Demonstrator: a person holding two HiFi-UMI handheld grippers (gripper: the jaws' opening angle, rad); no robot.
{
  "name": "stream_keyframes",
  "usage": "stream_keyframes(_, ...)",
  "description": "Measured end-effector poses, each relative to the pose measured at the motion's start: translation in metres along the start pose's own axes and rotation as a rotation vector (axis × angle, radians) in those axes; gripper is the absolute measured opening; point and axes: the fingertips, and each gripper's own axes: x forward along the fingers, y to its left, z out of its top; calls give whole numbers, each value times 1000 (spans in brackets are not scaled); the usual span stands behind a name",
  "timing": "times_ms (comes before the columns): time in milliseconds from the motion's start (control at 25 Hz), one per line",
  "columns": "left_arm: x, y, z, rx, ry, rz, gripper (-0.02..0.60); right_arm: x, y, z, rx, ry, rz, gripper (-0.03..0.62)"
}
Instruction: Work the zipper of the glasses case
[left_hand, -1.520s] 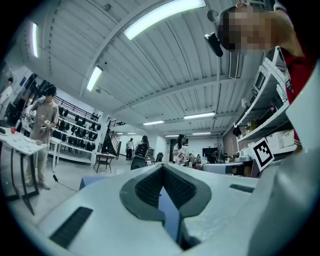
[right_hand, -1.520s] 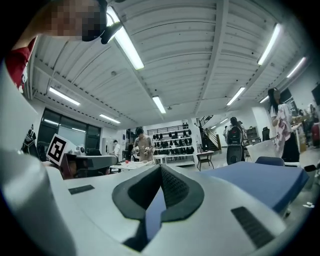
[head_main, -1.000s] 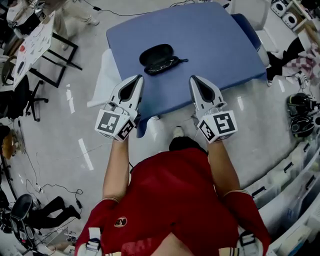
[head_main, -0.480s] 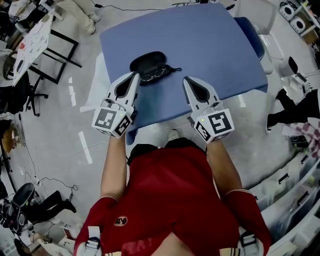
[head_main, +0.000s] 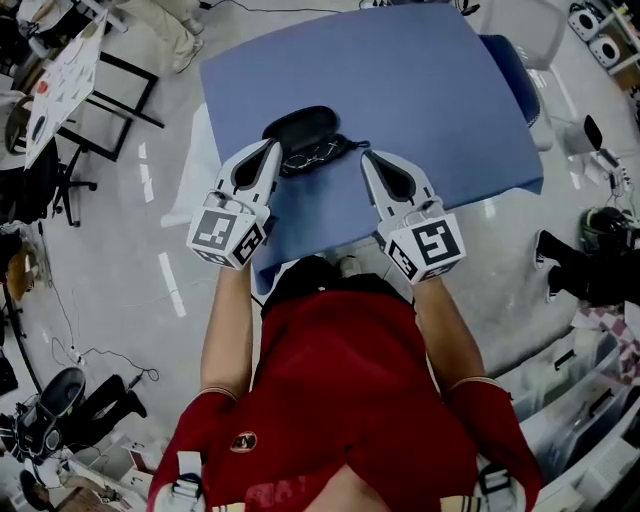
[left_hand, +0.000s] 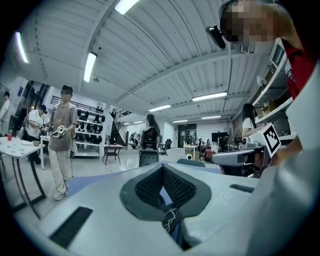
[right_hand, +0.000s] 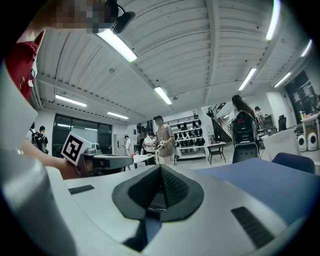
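Left gripper: the jaws are together with nothing between the pads. It points level across the blue table, and its tip is just beside the near-left end of the glasses case; we cannot tell whether they touch. The case lies on the left part of the top, at about 1 o'clock from that tip. It is a black oval shell that reads as lying open, with a pair of glasses showing in the near half. We judge it light and semi-stiff, so it is likely to skate on the smooth top if pulled unbraced. The glasses are fragile and no place for a pad. A thin dark tab sticks out of the case at 3 o'clock, and we take it for the zipper pull. It is small and probably slick, so it calls for a fine pinch while the other gripper braces the shell's rim. Right gripper: the jaws are also closed and empty. Its tip is near that tab, with the case at 10 o'clock from it. The table's left edge runs close to the case at 9 o'clock, and the near edge passes under both grippers at 6 o'clock, so there is little slack on either side. Bare top spreads from 12 to 3 o'clock and gives room to slide or swing.
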Motion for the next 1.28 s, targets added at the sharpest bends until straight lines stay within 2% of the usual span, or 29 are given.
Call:
stream_keyframes(440,33,42,-24,34,79,-62,8,35,-8,-12,0,45,-64,-3)
stream_keyframes(840,71,64,-57,91,205,-224,14,53,-13,-28,6,81,-161,-3)
stream_keyframes(1040,86,72,-75,106,293,-302,90,59,-9,-33,3,99,-184,-3)
stream_keyframes(1280,106,68,-100,111,404,-366,120,58,-23,-36,10,119,-186,-3)
